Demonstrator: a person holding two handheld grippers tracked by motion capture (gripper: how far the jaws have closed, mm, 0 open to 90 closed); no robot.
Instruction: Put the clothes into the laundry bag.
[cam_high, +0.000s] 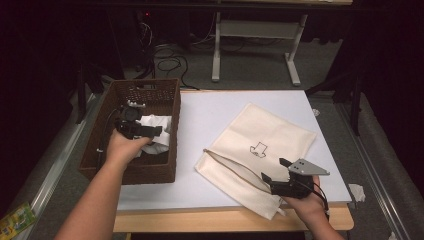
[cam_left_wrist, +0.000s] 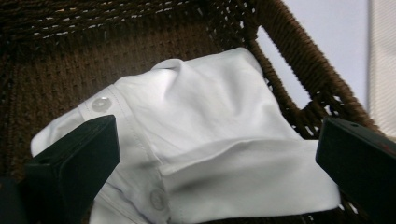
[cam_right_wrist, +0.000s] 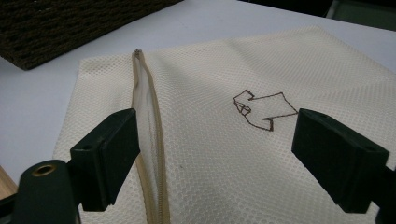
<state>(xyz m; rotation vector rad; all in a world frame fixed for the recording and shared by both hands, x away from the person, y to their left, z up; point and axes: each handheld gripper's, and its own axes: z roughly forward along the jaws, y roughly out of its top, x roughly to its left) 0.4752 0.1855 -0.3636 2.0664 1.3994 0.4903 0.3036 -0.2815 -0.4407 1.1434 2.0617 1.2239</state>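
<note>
**Left jaws wide over the shirt, right jaws wide over the bag**

The left gripper (cam_high: 150, 131) has its jaws spread apart, grasping nothing; a crumpled white shirt (cam_left_wrist: 205, 140) lies between and below them, inside the wicker basket (cam_high: 165, 172) at the table's left edge. The right gripper (cam_high: 276, 170) is released too, its jaws wide over the cream mesh bag (cam_right_wrist: 219, 154), one on either side of the bag's gaping zipper (cam_right_wrist: 149, 140) and its stitched shirt emblem (cam_right_wrist: 261, 109). The bag lies flat on the white table (cam_high: 210, 115), just right of the basket.
</note>
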